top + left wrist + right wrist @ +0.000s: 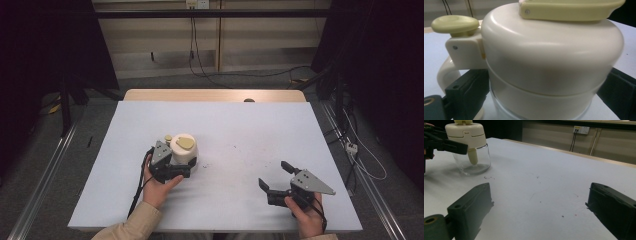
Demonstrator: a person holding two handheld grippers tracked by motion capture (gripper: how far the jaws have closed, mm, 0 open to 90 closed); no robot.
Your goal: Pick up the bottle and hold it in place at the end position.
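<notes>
Straddling the cream-lidded glass jar [184,152], the left gripper [172,167] has one black jaw on each side of the body, just below the lid's lower edge. In the left gripper view the jaws look to press against the jar [549,75], so I judge it gripped, though actual contact is hard to confirm. The jar stands upright on the pale blue table mat [240,125], left of centre, its long axis vertical. A cream loop handle [445,72] and a yellow-green round button [455,23] project from one side of the lid; a flat yellow-green tab [571,10] sits on top.

Right gripper [277,182]: jaws spread wide, nothing between them, resting low over the mat near the front right, well apart from the jar. From its own camera the jar [470,147] lies ahead and to the left, the clear glass base showing a cream tube inside.

Judgement: left hand steadies the jar; the right would have to travel leftward across bare mat to reach the lid. Nothing stands in that path. Wall sockets and cables [195,40] lie beyond the table.
</notes>
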